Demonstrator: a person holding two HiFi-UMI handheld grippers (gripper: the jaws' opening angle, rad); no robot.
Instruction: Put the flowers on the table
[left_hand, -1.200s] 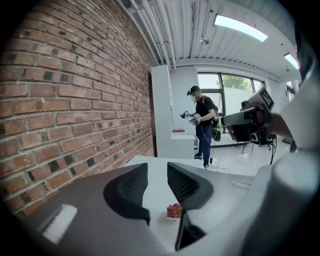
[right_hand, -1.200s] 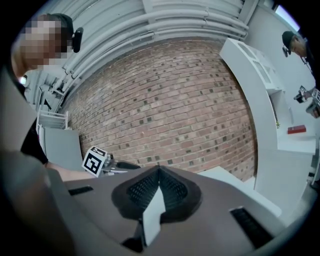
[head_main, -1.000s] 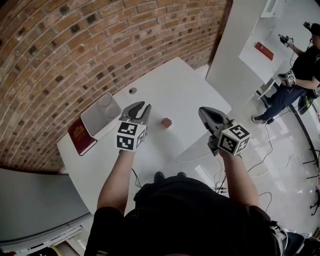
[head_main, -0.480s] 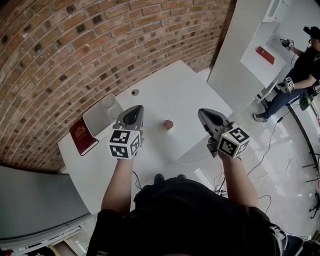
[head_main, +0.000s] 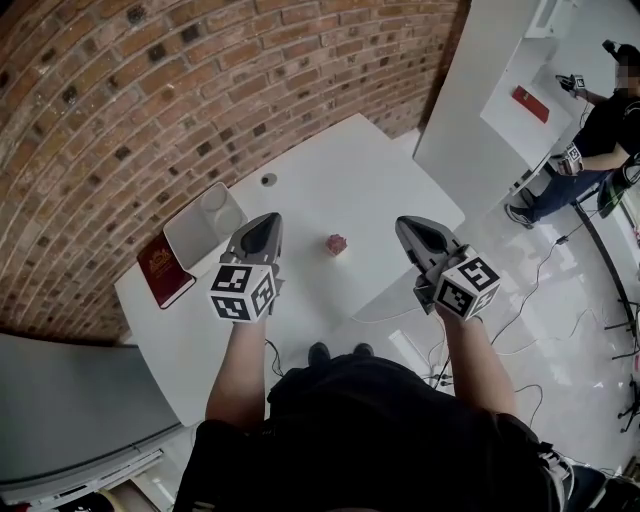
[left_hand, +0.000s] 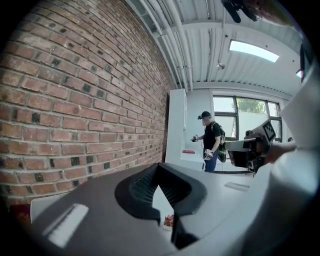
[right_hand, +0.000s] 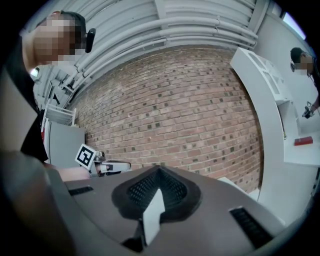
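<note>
left gripper (head_main: 262, 225): jaws pressed together, empty, above the table (head_main: 340, 180) | flowers (head_main: 336, 243): small pink cluster on the table, between both grippers, untouched | right gripper (head_main: 408, 228): jaws together, empty | step: placing looks done; any regrasp needs the jaws spread first

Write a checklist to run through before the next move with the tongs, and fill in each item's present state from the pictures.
1. left tongs empty: ok, jaws shut on nothing.
2. right tongs empty: ok, jaws shut on nothing.
3. Flower found: ok, small red flower sits on the white table, between both tongs.
4. Tongs open for a grasp: not ok.
5. Nothing crowding the flower: ok, tray and red book lie off to the left.
6. Flower upright: cannot tell, too small.
</note>
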